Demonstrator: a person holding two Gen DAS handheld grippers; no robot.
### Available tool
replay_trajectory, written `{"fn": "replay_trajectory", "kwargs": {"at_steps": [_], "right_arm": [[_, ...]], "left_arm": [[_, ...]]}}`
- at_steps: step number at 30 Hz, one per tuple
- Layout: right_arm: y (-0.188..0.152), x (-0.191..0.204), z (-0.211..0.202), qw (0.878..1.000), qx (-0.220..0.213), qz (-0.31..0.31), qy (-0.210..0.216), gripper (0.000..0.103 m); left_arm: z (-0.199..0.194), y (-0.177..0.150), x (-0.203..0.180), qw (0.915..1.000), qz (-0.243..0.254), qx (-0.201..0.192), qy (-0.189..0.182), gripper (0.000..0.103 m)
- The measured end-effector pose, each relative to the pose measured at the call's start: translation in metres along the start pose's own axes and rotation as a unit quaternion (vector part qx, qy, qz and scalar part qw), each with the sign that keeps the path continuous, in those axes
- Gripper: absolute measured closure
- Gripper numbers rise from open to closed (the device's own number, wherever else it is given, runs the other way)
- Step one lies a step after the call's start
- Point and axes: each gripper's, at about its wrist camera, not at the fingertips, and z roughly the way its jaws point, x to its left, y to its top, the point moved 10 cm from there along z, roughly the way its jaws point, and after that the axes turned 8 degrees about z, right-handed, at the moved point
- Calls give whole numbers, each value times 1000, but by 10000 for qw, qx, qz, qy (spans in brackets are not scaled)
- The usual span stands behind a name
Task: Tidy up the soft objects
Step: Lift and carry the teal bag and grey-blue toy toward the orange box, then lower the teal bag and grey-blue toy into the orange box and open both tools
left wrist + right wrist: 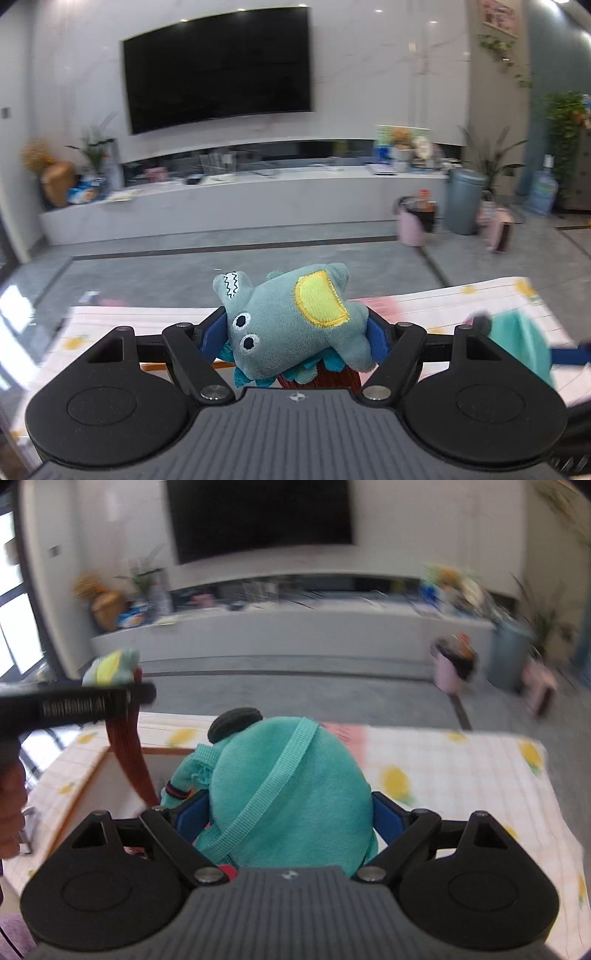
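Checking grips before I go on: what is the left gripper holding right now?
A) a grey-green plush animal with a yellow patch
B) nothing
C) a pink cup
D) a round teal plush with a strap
A: in the left wrist view the left gripper has its blue pads pressed against both sides of the grey-green plush animal, whose yellow patch faces the camera.

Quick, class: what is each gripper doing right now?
Left gripper: shut on the grey-blue plush toy.
Right gripper: shut on the teal plush pouch.
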Motion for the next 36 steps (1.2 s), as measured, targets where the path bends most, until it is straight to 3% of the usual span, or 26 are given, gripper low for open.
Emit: {"fn": "replay_trajectory", "kwargs": {"at_steps": [4,9,13,16,21,25,28,30,33,36], "right_arm": [[4,66,9,9988,44,-419,265,15],[-1,113,24,9961,120,-797,347,15],[3,123,37,9973,-203,-637,292,15],[2,135,55,9954,-118,-766,565,14],[9,160,80,9877,-108,-1156,1046,14],[24,194,80,9720,-507,-1520,1719,12],[15,220,89,9486,-436,-2204,2227,10],[6,229,106,9420,-260,-2656,2034,11],[-13,231,132,9222,-33,-3509,1623,15],[-31,220,152,9113,330,-3853,1411,17]], "left_arm": [[-12,-31,53,9993,-141,144,311,18],[-23,-66,81,9987,-208,276,386,18],[-25,-97,84,9989,-380,273,85,18],[-19,-118,79,9987,-394,294,-123,18],[-18,-146,74,9992,-359,178,-80,18],[-20,-161,76,9987,-419,239,-184,17],[-22,-164,83,9984,-488,213,-186,17],[-22,-169,85,9977,-596,248,-218,17],[-23,-174,83,9973,-588,300,-311,17],[-24,-177,80,9977,-429,302,-430,17]]}}
